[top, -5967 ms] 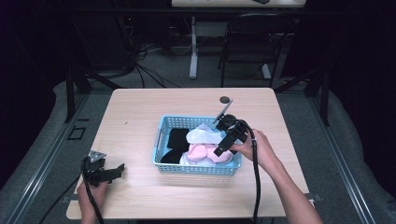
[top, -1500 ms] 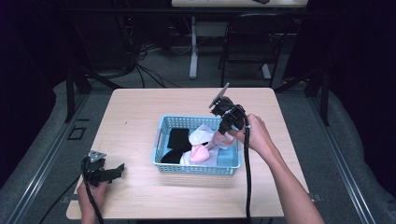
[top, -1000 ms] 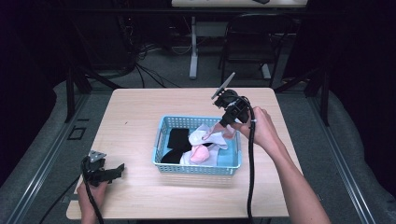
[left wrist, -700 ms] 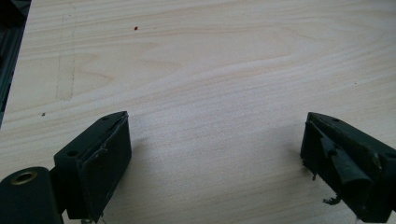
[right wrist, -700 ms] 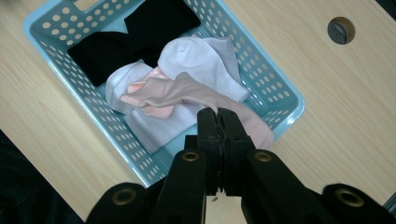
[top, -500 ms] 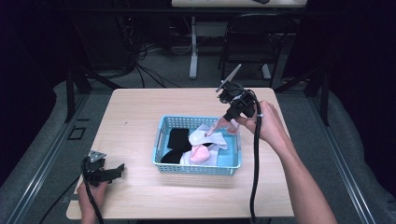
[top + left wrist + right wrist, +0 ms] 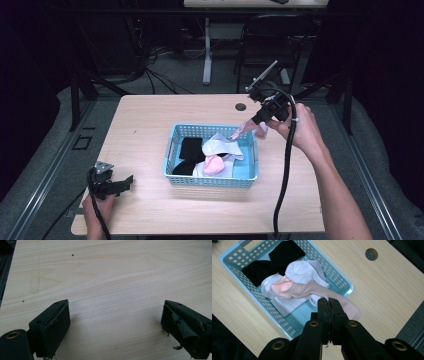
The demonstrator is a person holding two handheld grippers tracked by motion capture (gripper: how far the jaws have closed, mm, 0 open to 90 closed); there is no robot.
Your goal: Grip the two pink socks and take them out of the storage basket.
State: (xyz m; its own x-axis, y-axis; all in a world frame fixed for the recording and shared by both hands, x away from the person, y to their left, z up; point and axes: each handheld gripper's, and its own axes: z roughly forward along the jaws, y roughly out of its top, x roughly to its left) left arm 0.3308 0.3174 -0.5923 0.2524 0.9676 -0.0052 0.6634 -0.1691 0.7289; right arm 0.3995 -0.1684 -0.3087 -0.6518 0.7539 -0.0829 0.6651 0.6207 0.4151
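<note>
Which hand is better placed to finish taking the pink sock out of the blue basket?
Right. The right gripper is shut on the pink sock above the basket; the left gripper rests open at the table's near-left corner.

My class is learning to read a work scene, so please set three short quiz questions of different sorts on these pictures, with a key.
1. True or false: the right gripper is shut on a pink sock.
2. Which thing holds the rest of the laundry? A) a blue basket B) a metal tray C) a cardboard box
3. Fill in: the left gripper hovers with its fingers wide apart over the bare wooden ______.

Key
1. True: in the right gripper view the fingers are pressed together on the sock, which trails over the basket rim.
2. A: black and white clothes lie in it.
3. table.
</note>
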